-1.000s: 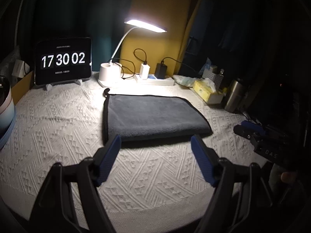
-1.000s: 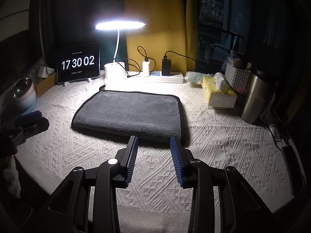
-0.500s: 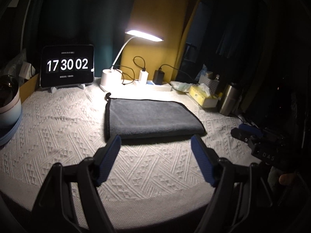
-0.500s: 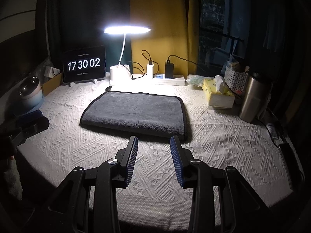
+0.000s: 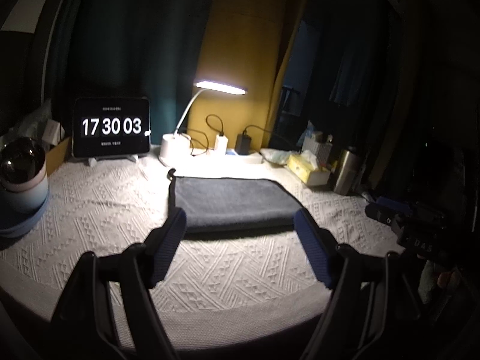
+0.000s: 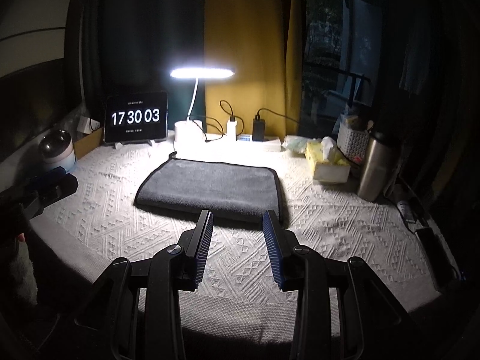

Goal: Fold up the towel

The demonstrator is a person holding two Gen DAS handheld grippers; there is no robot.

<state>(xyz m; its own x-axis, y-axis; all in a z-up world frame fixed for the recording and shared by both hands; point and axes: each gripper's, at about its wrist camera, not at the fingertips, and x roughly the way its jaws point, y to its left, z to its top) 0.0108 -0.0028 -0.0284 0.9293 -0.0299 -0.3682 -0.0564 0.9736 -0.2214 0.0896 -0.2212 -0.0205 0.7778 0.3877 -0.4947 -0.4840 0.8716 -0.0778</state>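
A dark grey towel point(image 5: 231, 201) with black trim lies folded flat in the middle of the white textured table cover; it also shows in the right wrist view point(image 6: 210, 187). My left gripper point(image 5: 240, 219) is wide open and empty, held back above the table's near edge, in front of the towel. My right gripper point(image 6: 238, 219) is open and empty, also held back from the towel's near edge. Each gripper shows at the other view's edge: the right one point(image 5: 402, 219) and the left one point(image 6: 45, 189).
Along the back stand a clock tablet point(image 6: 136, 117), a lit desk lamp point(image 6: 192, 126), a power strip with chargers point(image 6: 258, 142), a tissue box point(image 6: 328, 165), a white basket point(image 6: 352, 141) and a steel bottle point(image 6: 376, 165). A round speaker point(image 5: 22, 174) sits at the left.
Both grippers have pulled back and up from the towel, so the table's front edge now shows. The towel has not moved. The clock went from 17 30 02 to 17 30 03.
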